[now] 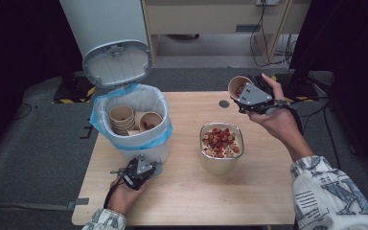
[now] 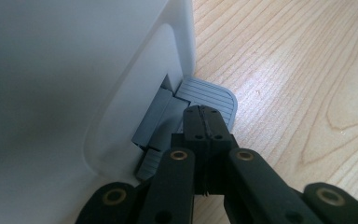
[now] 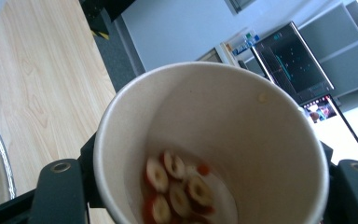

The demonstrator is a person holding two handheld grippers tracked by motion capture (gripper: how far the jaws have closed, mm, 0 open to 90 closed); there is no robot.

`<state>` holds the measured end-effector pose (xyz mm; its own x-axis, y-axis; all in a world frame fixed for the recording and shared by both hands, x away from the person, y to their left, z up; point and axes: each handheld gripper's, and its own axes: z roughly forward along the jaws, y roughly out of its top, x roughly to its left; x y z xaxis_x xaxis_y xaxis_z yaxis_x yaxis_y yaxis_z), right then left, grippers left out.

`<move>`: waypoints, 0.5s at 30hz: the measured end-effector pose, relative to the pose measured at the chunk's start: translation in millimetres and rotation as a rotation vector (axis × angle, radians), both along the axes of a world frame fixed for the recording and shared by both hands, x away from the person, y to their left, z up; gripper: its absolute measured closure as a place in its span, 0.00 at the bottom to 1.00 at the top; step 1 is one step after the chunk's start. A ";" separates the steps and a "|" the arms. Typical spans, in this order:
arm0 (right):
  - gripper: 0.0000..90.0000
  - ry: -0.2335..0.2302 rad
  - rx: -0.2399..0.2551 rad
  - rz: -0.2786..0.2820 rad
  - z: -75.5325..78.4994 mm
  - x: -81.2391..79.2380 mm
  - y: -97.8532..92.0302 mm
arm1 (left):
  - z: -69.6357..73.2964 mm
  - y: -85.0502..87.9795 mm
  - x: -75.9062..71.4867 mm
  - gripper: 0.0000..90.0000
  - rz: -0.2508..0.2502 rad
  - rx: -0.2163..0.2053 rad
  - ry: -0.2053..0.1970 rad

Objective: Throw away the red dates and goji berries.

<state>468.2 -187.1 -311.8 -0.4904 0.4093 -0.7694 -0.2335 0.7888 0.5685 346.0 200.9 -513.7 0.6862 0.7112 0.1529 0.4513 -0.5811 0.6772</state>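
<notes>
A white pedal bin [image 1: 146, 151] with a blue liner [image 1: 101, 122] stands at the table's left, its lid [image 1: 117, 62] swung up. Inside lie stacked paper cups [image 1: 122, 119]. My left gripper [image 1: 152, 168] [image 2: 204, 111] is shut with nothing between its jaws, its tips resting on the bin's grey foot pedal [image 2: 214, 95]. My right gripper [image 1: 243, 93] [image 3: 209, 198] is raised over the far right of the table, shut on a tilted paper cup [image 1: 238, 86] [image 3: 242, 116] with a few dried fruit slices [image 3: 177, 186] at its bottom.
A steel bowl [image 1: 220, 165] [image 3: 0, 158] heaped with dried fruit slices stands mid-table, between the two hands. A small dark disc [image 1: 224, 103] lies near the far edge. Bare wooden tabletop [image 1: 187, 196] runs along the front. Cables trail on the floor behind.
</notes>
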 end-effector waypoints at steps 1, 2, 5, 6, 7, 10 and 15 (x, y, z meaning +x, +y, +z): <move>0.32 0.001 0.000 0.010 -0.1 -0.9 3.0 | 0.0 -0.2 -0.1 1.00 0.000 0.002 -0.001; 0.32 0.001 -0.006 0.022 -0.3 -1.6 5.7 | 0.1 -0.2 -0.2 1.00 0.001 0.002 0.000; 0.32 0.005 -0.009 0.032 -0.7 -2.4 6.3 | -0.1 -0.3 -0.2 1.00 0.000 0.001 -0.002; 0.32 0.002 -0.010 0.023 -0.3 -2.3 3.2 | -0.1 -0.2 -0.1 1.00 0.000 0.000 -0.002; 0.32 0.002 -0.010 0.023 -0.3 -2.3 3.2 | -0.1 -0.2 -0.1 1.00 0.000 0.000 -0.002; 0.32 0.000 -0.012 0.030 -1.6 -3.4 4.6 | 0.0 -0.1 -0.1 1.00 0.001 0.001 0.000; 0.32 0.000 -0.013 0.038 -3.6 -4.7 5.9 | -0.1 -0.2 -0.1 1.00 0.001 0.000 -0.002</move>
